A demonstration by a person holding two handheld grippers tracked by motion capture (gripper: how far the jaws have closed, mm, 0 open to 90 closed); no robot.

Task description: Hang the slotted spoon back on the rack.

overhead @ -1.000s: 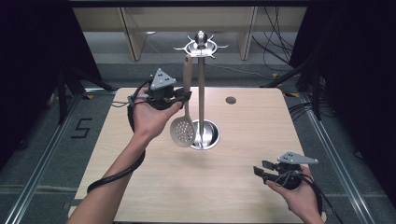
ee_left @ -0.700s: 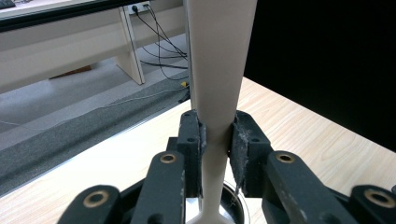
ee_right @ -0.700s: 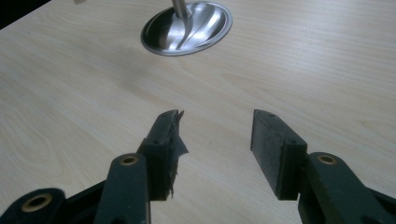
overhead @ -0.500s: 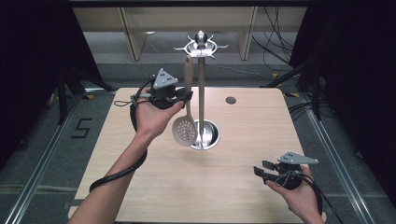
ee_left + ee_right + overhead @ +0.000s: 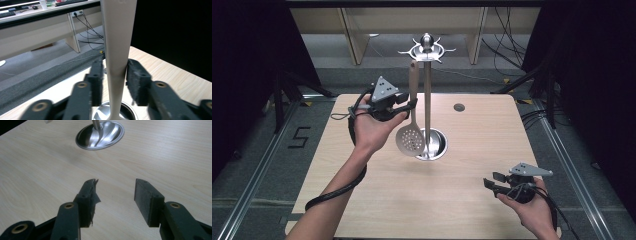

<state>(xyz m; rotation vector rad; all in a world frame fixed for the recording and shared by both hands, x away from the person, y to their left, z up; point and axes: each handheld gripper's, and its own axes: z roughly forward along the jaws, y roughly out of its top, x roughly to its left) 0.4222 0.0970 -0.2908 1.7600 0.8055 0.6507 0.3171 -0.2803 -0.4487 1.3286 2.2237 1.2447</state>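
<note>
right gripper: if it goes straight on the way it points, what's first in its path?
Probably the stand's round metal base, going by the right gripper view. The right gripper is open, with bare table ahead, but it tilts downward, so it may meet the tabletop first; depth is unclear.

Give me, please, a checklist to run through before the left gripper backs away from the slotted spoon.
1. Left gripper released: ok, its jaws have just been opening, with gaps on both sides of the handle between them.
2. Slotted spoon hanging upright beside the stand: ok.
3. Handle seated on the hook: cannot tell.
4. Right gripper open and empty, far from the stand: ok.
5. Table free behind the left gripper: ok.
</note>
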